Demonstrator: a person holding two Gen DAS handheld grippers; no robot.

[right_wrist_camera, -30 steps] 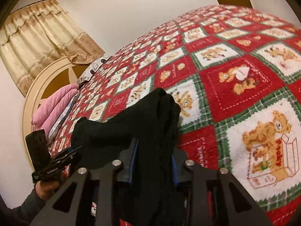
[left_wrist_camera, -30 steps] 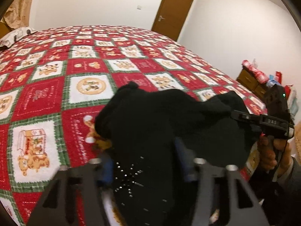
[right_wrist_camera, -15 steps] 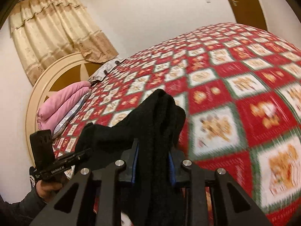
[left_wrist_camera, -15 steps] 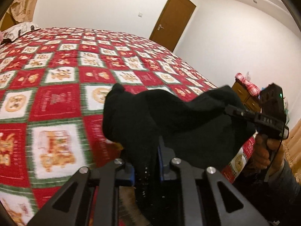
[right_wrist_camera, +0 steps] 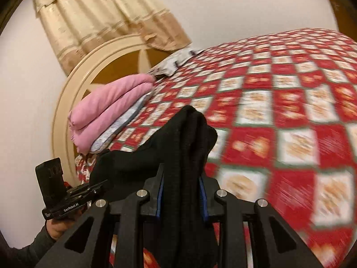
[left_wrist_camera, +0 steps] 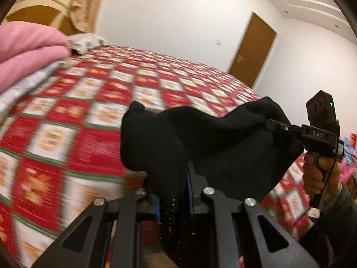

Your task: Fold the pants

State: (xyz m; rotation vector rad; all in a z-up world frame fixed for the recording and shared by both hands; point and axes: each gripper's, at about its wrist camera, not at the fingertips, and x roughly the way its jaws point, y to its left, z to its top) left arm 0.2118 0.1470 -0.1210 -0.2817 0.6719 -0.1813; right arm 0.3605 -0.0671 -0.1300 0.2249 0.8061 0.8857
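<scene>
The black pants [left_wrist_camera: 214, 143] are held up above the bed [left_wrist_camera: 93, 116], stretched between both tongs. The left tongs [left_wrist_camera: 173, 192] are clamped on one bunched edge, the right tongs [right_wrist_camera: 181, 192] on another. A folded pink blanket [right_wrist_camera: 111, 111] is seen by the headboard [right_wrist_camera: 73, 93].
</scene>
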